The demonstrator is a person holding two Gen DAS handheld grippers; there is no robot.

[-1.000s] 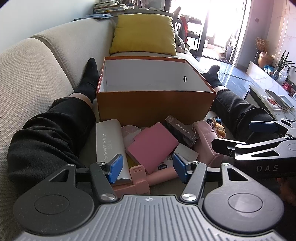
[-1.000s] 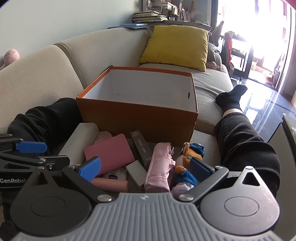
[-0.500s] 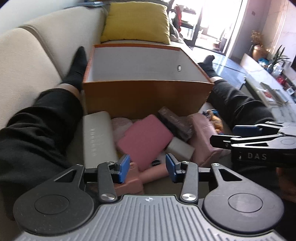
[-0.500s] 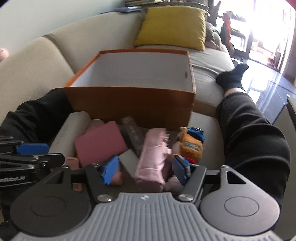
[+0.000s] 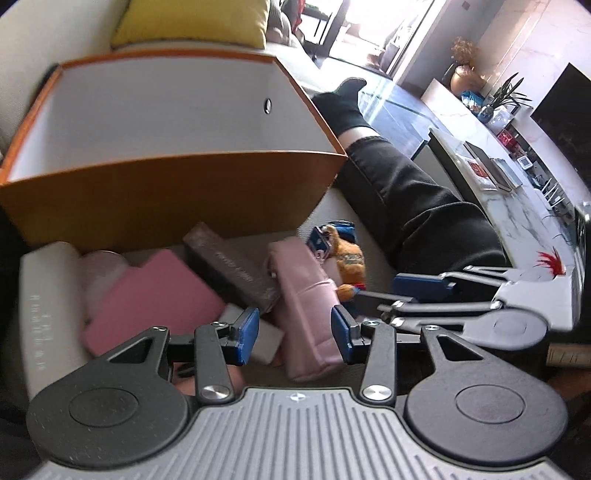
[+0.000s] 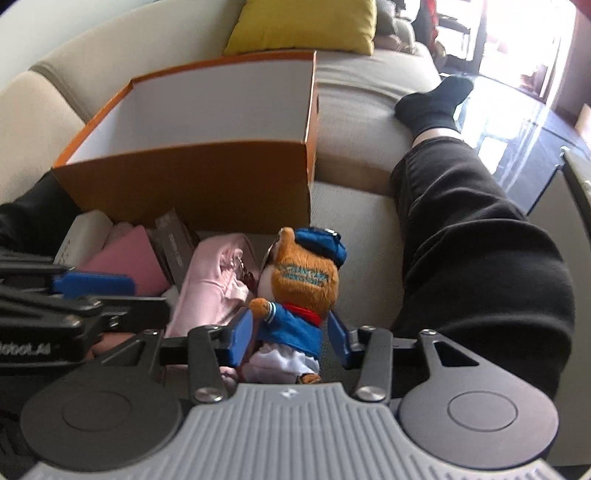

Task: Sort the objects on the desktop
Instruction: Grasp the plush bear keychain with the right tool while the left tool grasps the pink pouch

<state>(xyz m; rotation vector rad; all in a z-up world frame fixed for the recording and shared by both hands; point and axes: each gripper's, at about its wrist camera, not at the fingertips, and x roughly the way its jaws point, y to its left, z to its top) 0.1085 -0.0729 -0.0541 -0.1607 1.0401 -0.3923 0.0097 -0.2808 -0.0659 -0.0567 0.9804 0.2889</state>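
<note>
Right hand-held gripper lower centre, jaws closing around plush toy, left hand-held gripper half-wide over pink pouch, orange box above

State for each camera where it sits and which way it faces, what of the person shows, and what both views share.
Left wrist: on the left gripper, angled down over the pale pink zip pouch; a black-trousered leg and the right gripper show.
Right wrist: on the right gripper, angled down, jaws closing around the orange plush toy in blue uniform; same leg, left gripper show.
Shared: open orange cardboard box, pouch, toy, yellow cushion.
</note>
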